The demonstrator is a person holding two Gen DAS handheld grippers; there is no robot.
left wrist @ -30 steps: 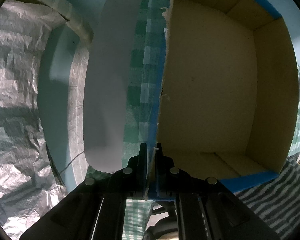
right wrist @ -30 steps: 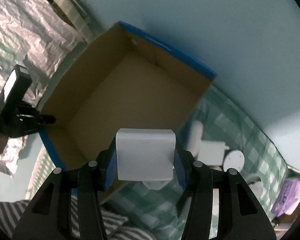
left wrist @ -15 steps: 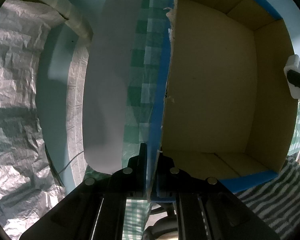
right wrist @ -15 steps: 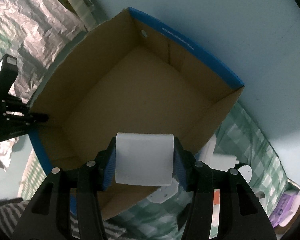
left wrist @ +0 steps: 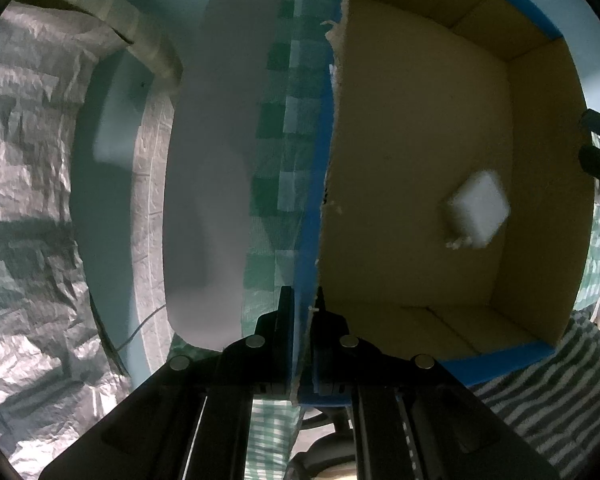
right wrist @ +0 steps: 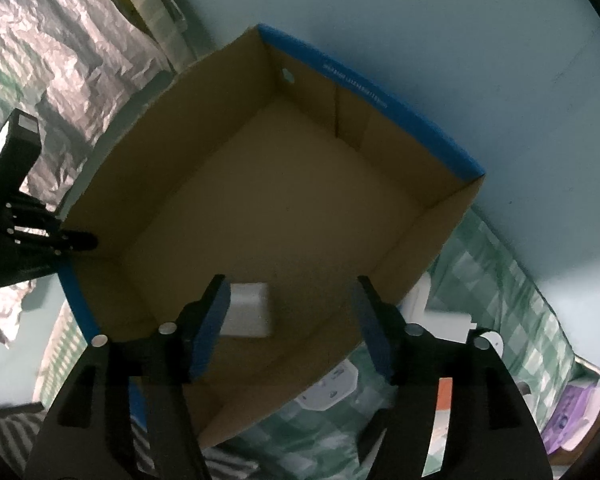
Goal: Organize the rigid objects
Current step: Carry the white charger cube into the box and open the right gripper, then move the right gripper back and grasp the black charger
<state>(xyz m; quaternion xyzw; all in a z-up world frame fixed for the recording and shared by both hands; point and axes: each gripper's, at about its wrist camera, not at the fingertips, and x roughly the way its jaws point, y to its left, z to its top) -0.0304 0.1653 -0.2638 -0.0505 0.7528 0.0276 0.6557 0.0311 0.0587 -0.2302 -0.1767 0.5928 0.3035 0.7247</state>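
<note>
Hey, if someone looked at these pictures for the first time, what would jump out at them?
Most likely the big open cardboard box with blue rims, filling both views. A lone white block lies on its floor, below the right gripper, whose jaws are opening with nothing between them. The left gripper pinches the box's torn side wall.

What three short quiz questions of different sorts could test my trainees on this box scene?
1. True or false: the white rectangular plastic block lies inside the brown cardboard box with blue rim.
2. What does the left hand-held gripper clamp?
A. the box wall
B. the block
C. nothing
3. Is anything between the opening jaws of the right hand-held gripper?

Key:
1. True.
2. A.
3. No; the block lies below them on the box floor.
</note>
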